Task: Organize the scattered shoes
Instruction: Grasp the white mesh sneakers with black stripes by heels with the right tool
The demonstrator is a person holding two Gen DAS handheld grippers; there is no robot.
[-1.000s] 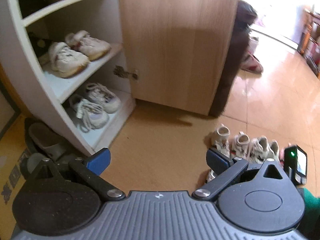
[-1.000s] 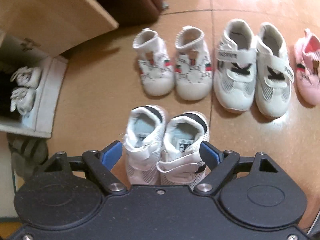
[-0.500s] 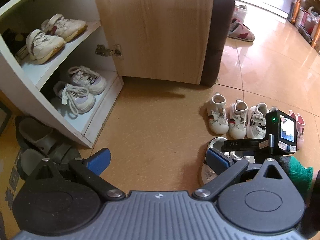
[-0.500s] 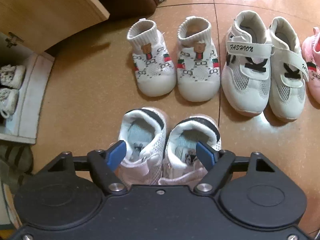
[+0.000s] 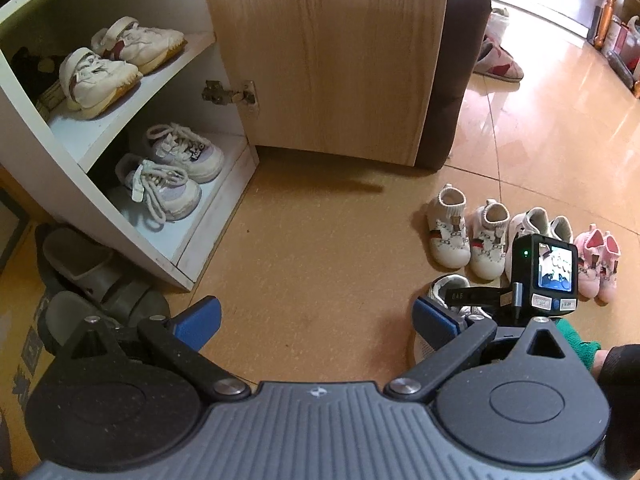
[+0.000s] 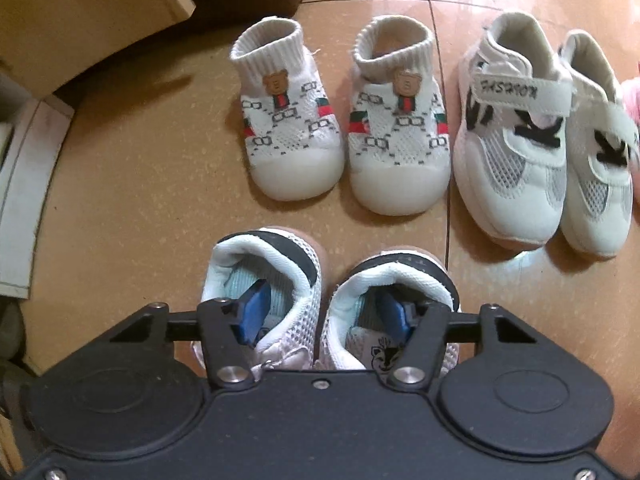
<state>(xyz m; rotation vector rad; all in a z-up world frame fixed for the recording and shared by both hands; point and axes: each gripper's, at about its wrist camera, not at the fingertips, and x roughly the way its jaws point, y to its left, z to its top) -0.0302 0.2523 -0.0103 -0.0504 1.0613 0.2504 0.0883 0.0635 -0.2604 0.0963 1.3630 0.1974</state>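
A small white mesh pair with black heel trim stands on the floor just under my right gripper. One blue finger is down inside the left shoe, the other inside the right shoe. The jaws are closing, with the two inner walls between them; the pads do not press on the walls. In the left wrist view this pair is mostly hidden behind the right gripper's body. My left gripper hangs open over bare floor, holding nothing.
Bear-patch sock shoes, a white strap pair and a pink pair line the floor. The open cabinet holds cream sneakers and laced sneakers. Its door stands open. Grey slippers lie beside it.
My right gripper has sunk onto the white mesh pair. Its fingers narrowed from outside the shoes to inside their openings. The left gripper dipped slightly.
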